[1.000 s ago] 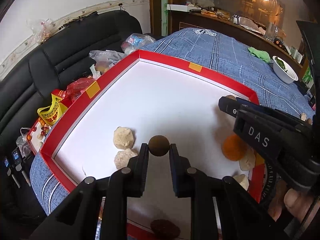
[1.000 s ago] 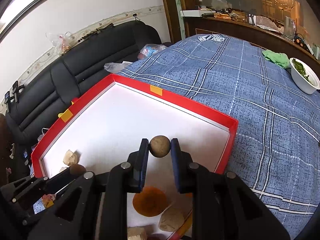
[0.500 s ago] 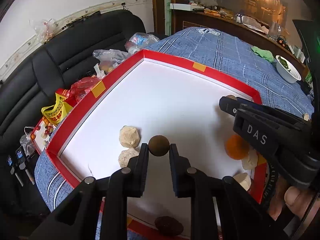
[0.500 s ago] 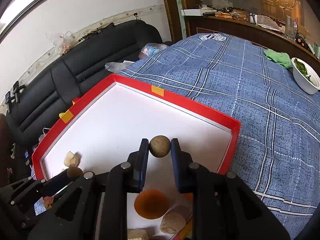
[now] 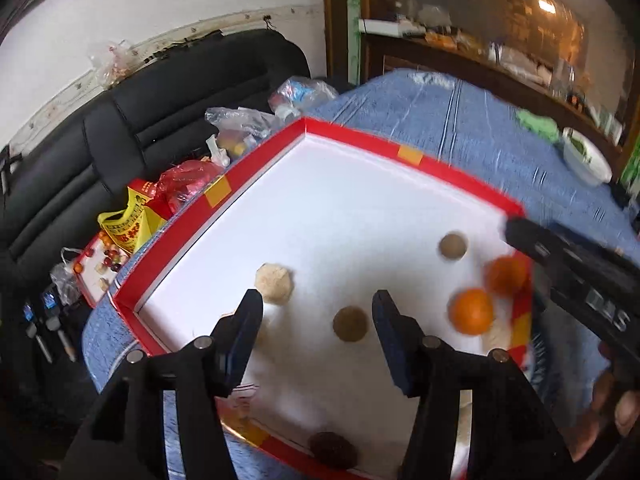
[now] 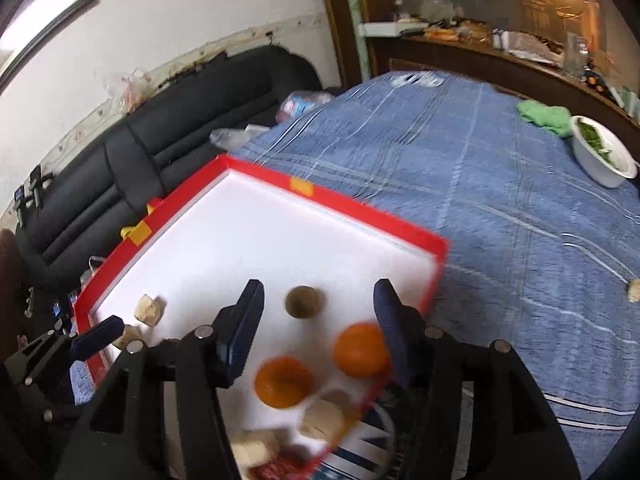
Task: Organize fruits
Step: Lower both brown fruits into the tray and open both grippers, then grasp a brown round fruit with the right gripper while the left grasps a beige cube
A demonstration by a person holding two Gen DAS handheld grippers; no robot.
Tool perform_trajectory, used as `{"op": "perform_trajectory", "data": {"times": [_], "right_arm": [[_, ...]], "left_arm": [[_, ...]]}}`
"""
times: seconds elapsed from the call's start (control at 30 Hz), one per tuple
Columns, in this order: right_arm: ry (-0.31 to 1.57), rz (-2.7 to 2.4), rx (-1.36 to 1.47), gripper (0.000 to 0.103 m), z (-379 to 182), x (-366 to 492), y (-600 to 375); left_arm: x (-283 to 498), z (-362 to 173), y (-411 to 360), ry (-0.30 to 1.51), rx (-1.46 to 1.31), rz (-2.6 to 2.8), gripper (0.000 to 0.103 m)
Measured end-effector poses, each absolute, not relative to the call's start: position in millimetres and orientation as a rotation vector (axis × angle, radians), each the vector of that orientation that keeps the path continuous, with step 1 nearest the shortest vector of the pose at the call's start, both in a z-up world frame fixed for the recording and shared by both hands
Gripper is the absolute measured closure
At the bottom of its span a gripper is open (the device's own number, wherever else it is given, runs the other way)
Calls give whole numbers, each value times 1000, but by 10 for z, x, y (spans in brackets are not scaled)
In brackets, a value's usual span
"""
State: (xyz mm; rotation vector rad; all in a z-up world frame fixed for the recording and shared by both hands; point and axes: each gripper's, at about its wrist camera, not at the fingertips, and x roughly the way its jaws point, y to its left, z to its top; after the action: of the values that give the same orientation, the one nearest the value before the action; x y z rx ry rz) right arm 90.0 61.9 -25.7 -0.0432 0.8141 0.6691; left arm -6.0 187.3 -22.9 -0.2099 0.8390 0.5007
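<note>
Fruits lie loose on the white floor of a red-rimmed tray (image 5: 352,138) set on a blue checked tablecloth (image 6: 500,184): one brown round fruit (image 5: 351,323) between the spread fingers of the left gripper (image 5: 316,316), whose jaws have just been opening and touch nothing; a second brown fruit (image 6: 303,301) between the parted fingers of the right gripper (image 6: 318,308), likewise just opened, pads clear of it. Two oranges (image 5: 472,311) sit near the tray's right rim, a pale lumpy piece (image 5: 274,283) nearer the left rim, a dark fruit (image 5: 334,450) at the near edge; the far half of the tray floor is bare. Beyond the tray the cloth is open as far as a white bowl (image 6: 600,156).
</note>
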Motion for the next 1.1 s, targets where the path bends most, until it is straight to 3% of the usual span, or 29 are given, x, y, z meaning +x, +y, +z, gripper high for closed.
{"op": "perform_trajectory", "data": {"times": [0.27,0.57,0.87,0.93,0.97,1.1], "right_arm": [[760,395,63,45,-225,1037,-835],[846,53,162,45,-541,1575,-2220],[876,55,118,57,-675,2015,-2198],[891,64,124,66,-721,2071,-2195],[893,67,120,75,-731,2091,-2196],[894,81,135,76,-730,2059,-2255]], "left_arm": [[220,-159,1225,807,-133,335,46],[580,-183,292,822,-9,117,46],[874,-213,-127,824,44,45,46],[952,-236,-223,821,49,33,46],[1010,-248,-281,826,46,18,46],[1275,-311,-559,834,26,-48,46]]}}
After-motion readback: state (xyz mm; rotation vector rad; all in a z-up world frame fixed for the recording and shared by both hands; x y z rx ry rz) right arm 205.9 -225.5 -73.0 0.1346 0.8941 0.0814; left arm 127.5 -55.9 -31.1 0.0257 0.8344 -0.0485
